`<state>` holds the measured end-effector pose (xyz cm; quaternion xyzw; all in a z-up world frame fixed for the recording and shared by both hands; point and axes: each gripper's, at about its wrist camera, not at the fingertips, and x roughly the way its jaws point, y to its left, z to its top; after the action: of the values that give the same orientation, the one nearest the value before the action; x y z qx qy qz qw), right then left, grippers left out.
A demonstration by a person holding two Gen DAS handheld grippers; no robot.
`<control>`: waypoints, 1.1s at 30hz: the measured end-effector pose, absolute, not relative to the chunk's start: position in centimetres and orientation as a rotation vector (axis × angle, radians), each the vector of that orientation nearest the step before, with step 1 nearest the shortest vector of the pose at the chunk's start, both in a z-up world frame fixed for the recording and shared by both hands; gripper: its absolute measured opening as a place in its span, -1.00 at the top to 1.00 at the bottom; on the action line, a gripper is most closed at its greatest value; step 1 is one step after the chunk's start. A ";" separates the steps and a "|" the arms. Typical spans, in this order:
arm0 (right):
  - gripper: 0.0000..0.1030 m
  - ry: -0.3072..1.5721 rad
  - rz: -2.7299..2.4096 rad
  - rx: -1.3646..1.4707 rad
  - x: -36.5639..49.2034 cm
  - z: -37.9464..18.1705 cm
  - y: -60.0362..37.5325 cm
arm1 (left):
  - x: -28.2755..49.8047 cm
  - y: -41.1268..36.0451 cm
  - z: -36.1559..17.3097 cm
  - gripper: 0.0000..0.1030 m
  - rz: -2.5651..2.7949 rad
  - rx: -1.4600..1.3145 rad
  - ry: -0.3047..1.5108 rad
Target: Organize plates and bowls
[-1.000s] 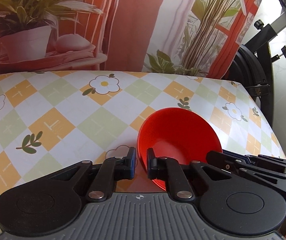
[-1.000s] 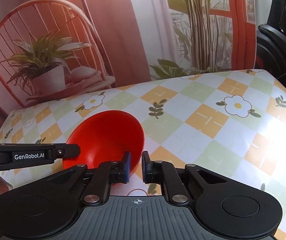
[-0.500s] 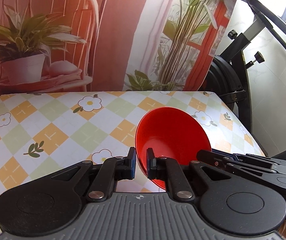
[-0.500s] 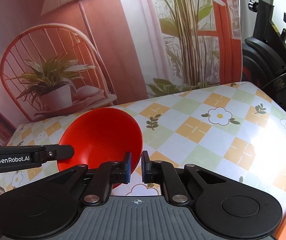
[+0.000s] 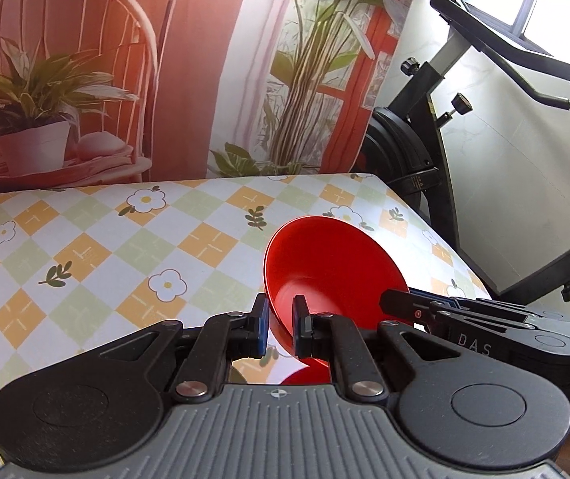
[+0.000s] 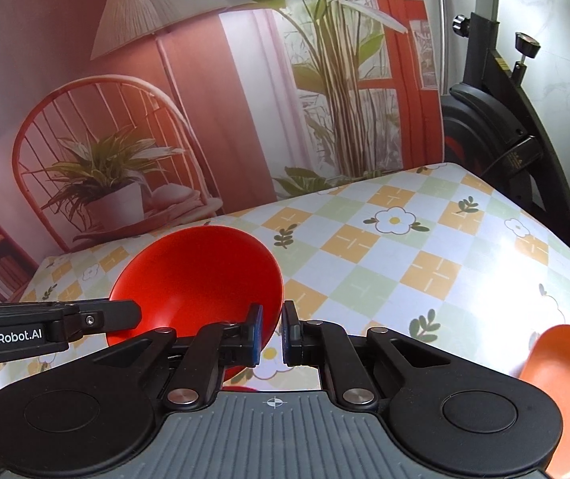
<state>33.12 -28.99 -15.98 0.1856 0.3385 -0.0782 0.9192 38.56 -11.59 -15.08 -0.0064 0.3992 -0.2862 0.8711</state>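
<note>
- You have one red bowl (image 5: 337,267) in play: round, smooth and glossy, deep-sided, tipped up on edge so its hollow faces you in both wrist views.
- Your left gripper (image 5: 280,327) has its two black fingers clenched on the bowl's rim, one finger outside the wall and one inside the hollow; the bowl rises just ahead of the fingertips and slightly to their right.
- Your right gripper (image 6: 271,333) pinches the opposite rim of the same bowl (image 6: 197,279): the left finger sits against the inside of the wall, the right finger outside it, with the bowl's body spreading ahead and to the left of the fingers.
- Each gripper shows up in the other's view as a black bar reaching in from the side; the one in the right wrist view carries white "GenRobot.AI" lettering.
- One orange plate (image 6: 564,395) shows to the right of your right fingers, behind the gripper body; matte, shallow, with a raised curved edge, only partly in view.
- A second red curved piece peeks out beneath the left fingers; what it is cannot be told.
- The worktop (image 5: 97,255) ahead of the fingers wears a smooth, shiny cloth printed with orange, green and white diamonds, white flowers and small leaf sprigs.
- Beyond it hangs one printed backdrop (image 6: 189,92) of a chair, potted plant and lamp; one black exercise bike (image 5: 436,151) stands past the right fingers.
</note>
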 end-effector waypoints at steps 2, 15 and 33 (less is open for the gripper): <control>0.83 0.696 -0.165 0.382 32.0 -16.0 -28.7 | 37.7 -11.3 -15.3 0.77 -0.610 -0.018 0.844; 0.83 0.756 -0.174 0.381 27.6 -18.2 -27.5 | 33.9 -10.4 -17.9 0.75 -0.631 -0.033 0.918; 0.83 0.809 -0.147 0.428 27.3 -20.8 -27.4 | 33.3 -10.9 -20.2 0.74 -0.574 0.046 0.964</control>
<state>27.28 -27.41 -20.83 0.2065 0.3901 -0.0710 0.8945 33.27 -10.89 -20.16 0.0218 0.4572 -0.2722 0.8464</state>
